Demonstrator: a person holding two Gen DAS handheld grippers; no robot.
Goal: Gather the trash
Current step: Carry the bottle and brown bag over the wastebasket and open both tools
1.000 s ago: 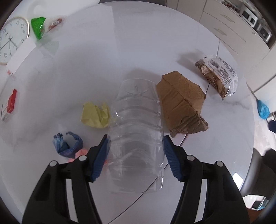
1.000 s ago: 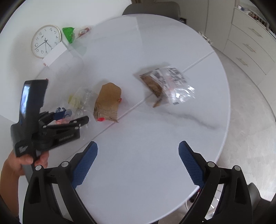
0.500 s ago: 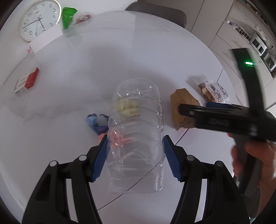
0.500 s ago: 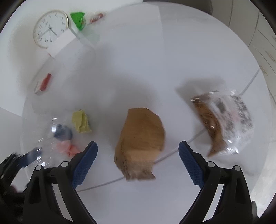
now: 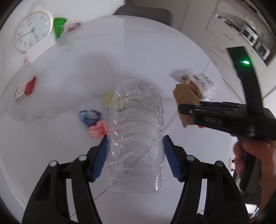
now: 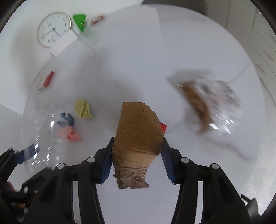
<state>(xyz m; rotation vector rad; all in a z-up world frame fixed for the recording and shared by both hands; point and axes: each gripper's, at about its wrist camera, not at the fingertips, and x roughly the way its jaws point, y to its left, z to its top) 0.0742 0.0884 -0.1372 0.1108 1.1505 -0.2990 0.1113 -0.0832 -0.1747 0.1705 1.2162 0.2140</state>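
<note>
On the table [image 6: 138, 60], the cardboard piece [image 6: 138, 131] lies between paper scraps [image 6: 82, 110] and bag [image 6: 212, 103].

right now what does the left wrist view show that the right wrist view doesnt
Only the left wrist view shows the person's hand around the right gripper's handle, that handle's green light, and the grey chair behind the table.

Only the right wrist view shows the right gripper head-on, its jaws just closed onto the brown cardboard piece.

Both show the clear plastic bottle clamped in the left gripper, the clock, the yellow paper wad and the white table.
</note>
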